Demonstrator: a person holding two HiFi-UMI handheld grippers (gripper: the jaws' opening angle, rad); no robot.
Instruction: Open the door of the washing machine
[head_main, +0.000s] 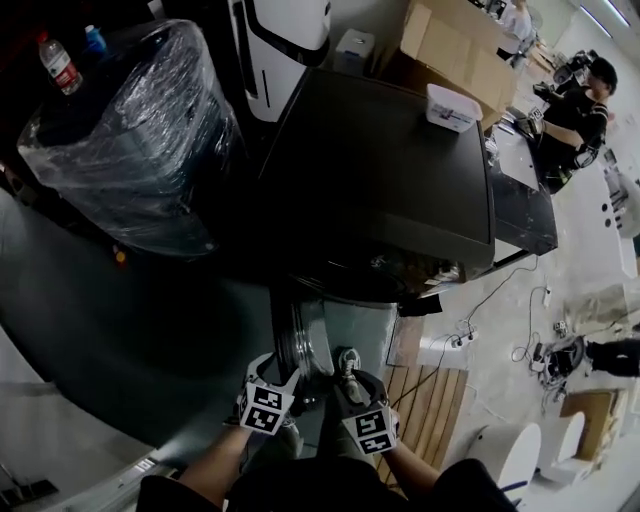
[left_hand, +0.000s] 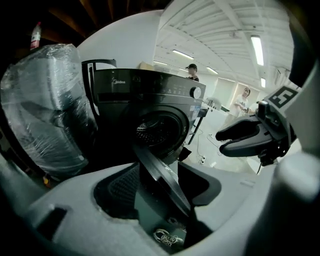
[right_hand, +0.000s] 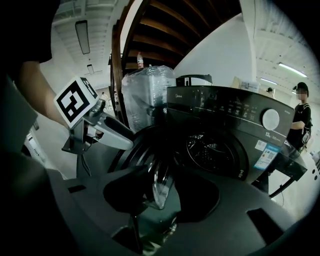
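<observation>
The dark washing machine stands ahead of me with its round door swung out toward me, and the drum opening is uncovered. My left gripper is at the door's left side and my right gripper is at its right, close together. In the left gripper view the door runs edge-on between wide-open jaws, and the pads are off it. The right gripper view shows the door's glass bowl between its open jaws, with the drum behind.
A plastic-wrapped bundle with a bottle on it stands left of the machine. A white tray lies on the machine top. Cables and a power strip and a wooden pallet lie on the floor at right. A person sits at the back right.
</observation>
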